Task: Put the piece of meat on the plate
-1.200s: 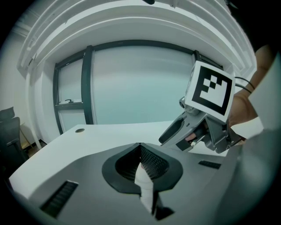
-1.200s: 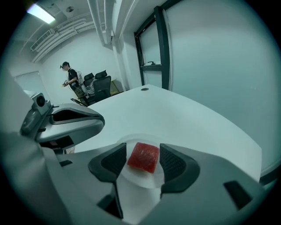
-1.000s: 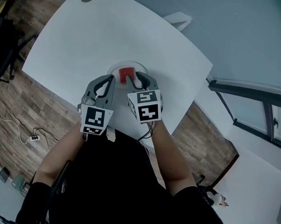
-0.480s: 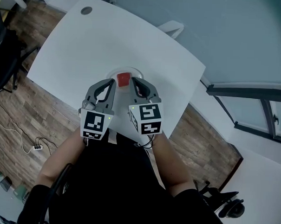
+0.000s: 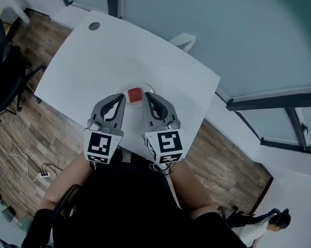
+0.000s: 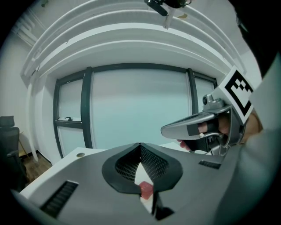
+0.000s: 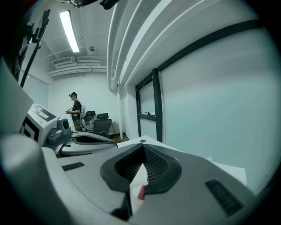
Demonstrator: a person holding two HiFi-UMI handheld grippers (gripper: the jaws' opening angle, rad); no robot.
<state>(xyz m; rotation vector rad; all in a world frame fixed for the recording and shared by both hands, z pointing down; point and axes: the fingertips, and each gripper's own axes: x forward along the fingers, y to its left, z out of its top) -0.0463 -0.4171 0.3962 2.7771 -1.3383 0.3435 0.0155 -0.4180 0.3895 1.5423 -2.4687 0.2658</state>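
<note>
The piece of meat (image 5: 134, 95) is lying on the plate (image 5: 151, 90) on the bench (image 5: 96, 56), so the job is looking finished. The left claw (image 5: 120, 98) and right claw (image 5: 148, 95) are hovering above the plate's near side, both clenched on nothing.

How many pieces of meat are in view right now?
1. The red piece of meat lies on the white plate; the plate's near edge is covered, so more could hide.

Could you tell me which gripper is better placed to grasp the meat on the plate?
Left, marginally: the left gripper faces the meat on the plate squarely; the right gripper sees only a sliver. Both are shut.
</note>
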